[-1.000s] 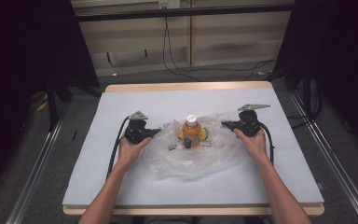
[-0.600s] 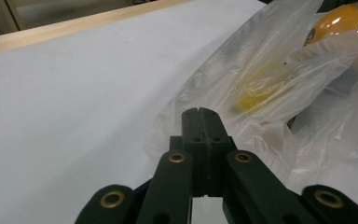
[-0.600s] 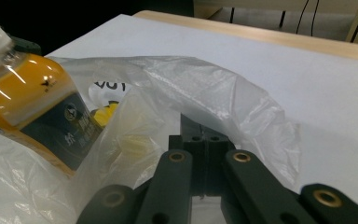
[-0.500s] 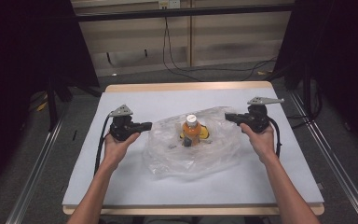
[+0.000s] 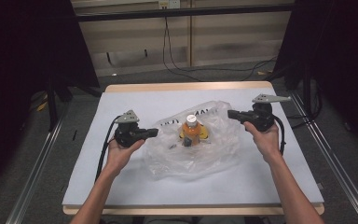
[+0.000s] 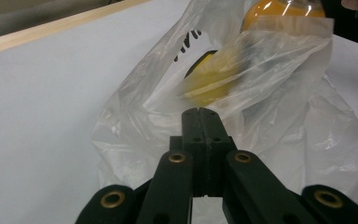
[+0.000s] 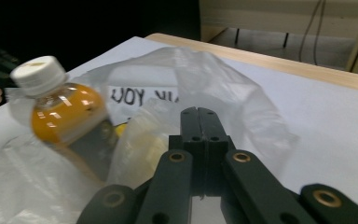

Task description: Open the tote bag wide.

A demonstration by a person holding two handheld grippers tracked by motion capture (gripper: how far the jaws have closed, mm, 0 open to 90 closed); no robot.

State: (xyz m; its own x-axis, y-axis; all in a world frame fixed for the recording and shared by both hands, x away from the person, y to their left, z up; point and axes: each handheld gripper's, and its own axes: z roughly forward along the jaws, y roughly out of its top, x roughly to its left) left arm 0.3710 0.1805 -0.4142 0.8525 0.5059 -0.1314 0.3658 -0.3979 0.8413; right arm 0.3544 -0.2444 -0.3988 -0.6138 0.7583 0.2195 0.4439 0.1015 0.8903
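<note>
Two closed grippers, left gripper [image 5: 153, 132] and right gripper [image 5: 232, 114], flanking bagged bottle [image 5: 191, 129].

Bottle [image 5: 191, 130] in bag [image 5: 214, 154]; on table [image 5: 135, 100]

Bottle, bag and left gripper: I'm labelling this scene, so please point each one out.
Bottle [image 5: 191, 129], high view, on its orange body below the white cap.
Bag [image 5: 214, 154], high view, on the clear plastic lying flat on the table.
Left gripper [image 6: 200, 114], left gripper view, at the tips of its closed black fingers.
</note>
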